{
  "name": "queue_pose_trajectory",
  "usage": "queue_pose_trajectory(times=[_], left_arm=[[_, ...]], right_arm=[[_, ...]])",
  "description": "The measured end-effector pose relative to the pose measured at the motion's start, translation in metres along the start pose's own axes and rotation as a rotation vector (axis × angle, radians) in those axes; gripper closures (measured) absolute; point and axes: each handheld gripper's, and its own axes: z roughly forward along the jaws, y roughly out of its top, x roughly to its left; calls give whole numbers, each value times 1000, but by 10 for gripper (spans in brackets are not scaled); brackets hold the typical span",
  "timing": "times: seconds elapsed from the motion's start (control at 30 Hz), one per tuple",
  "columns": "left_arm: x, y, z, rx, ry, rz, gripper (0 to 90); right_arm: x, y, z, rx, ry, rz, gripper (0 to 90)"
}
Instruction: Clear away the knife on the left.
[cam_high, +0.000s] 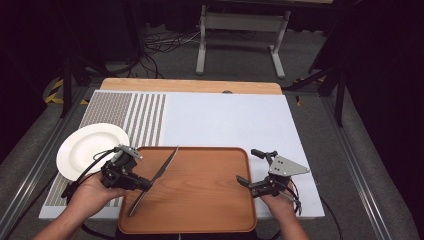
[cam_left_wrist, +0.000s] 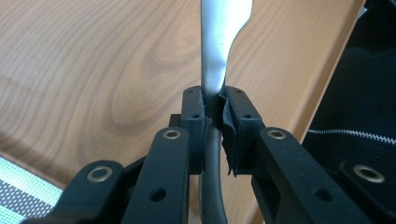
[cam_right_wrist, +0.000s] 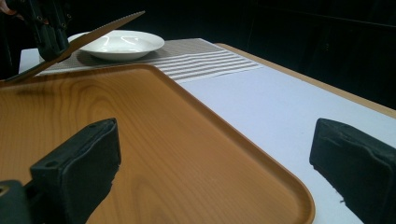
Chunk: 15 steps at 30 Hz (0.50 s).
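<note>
Tray (cam_high: 200, 175) floor open across its middle and right half. Knife (cam_high: 159, 175) slants over the tray's left part, barring passage there. Plate (cam_high: 87, 147) occupies the worktop's (cam_high: 225, 120) left edge. Far right corner unobstructed.

A lab or recording studio: black curtains, loose cables (cam_high: 160, 42) on grey floor, a metal stand (cam_high: 242, 37) behind the table (cam_high: 225, 120).

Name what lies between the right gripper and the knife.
Only bare tray: in the high view, nothing lies between the open right gripper and the knife held in the left gripper.
</note>
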Motion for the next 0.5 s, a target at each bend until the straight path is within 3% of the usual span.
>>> queue_pose_trajectory(times=[0.3,0.5], left_arm=[[2,-1,11,53,33,-47,802],[4,0,17,71,12,-50,804]], right_arm=[[0,0,0,2,1,-2,24],[0,0,0,6,-2,-1,25]])
